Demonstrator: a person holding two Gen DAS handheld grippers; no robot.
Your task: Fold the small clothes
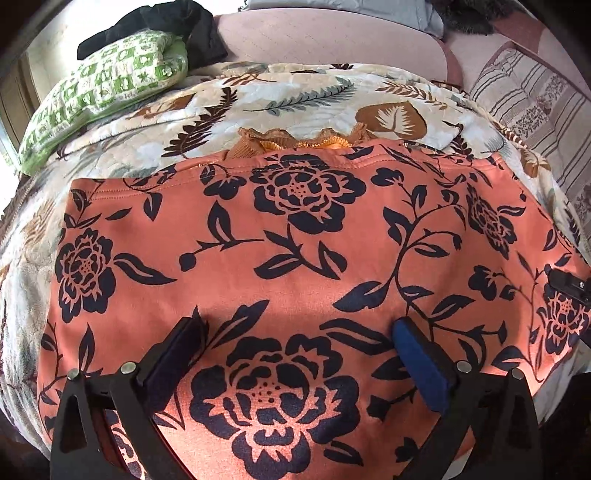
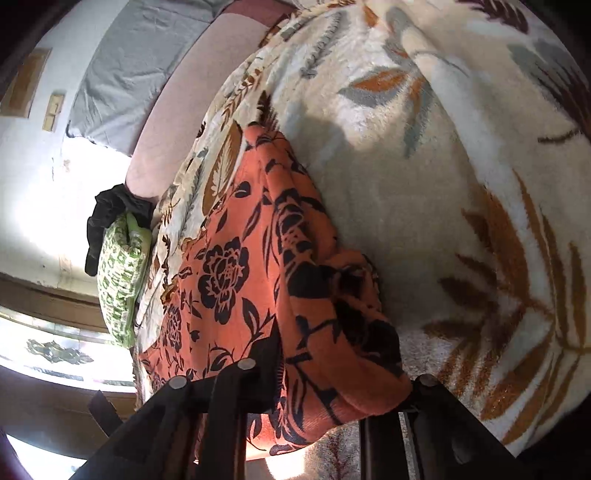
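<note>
An orange garment with a dark floral print lies spread flat on a leaf-patterned blanket. My left gripper is open, its two blue-padded fingers wide apart just above the garment's near part. In the right wrist view the same garment is bunched up at its edge. My right gripper is shut on that bunched edge of the garment; the fabric hides the fingertips. A ruffled orange piece peeks out at the garment's far edge.
A green-and-white patterned pillow with a black cloth on it lies at the far left. A pink cushion and a striped cushion sit at the back. The fluffy blanket stretches right of the garment.
</note>
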